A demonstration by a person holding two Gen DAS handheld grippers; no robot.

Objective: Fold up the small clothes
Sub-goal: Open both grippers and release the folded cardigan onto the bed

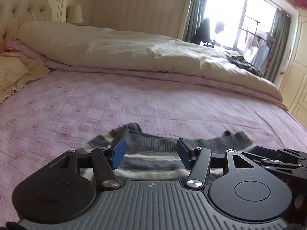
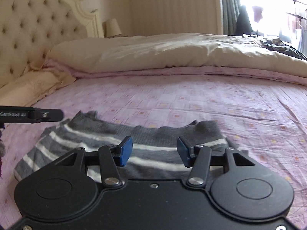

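Observation:
A small grey knitted garment with white stripes [image 1: 153,153] lies flat on the pink patterned bedsheet [image 1: 134,103]. It also shows in the right wrist view [image 2: 107,140]. My left gripper [image 1: 151,154] is open and empty, its blue pads [image 1: 119,154] just above the garment's near part. My right gripper [image 2: 154,151] is open and empty, hovering over the garment's right half. The right gripper's body shows at the right edge of the left wrist view [image 1: 280,159]. The left gripper's finger shows at the left edge of the right wrist view [image 2: 38,115].
A cream duvet [image 1: 134,49] over a folded pink blanket lies along the far side of the bed. A cream pillow [image 1: 15,76] and a tufted headboard [image 2: 38,28] are at the left. Dark clothes [image 1: 245,65] lie on the duvet's right end by the window.

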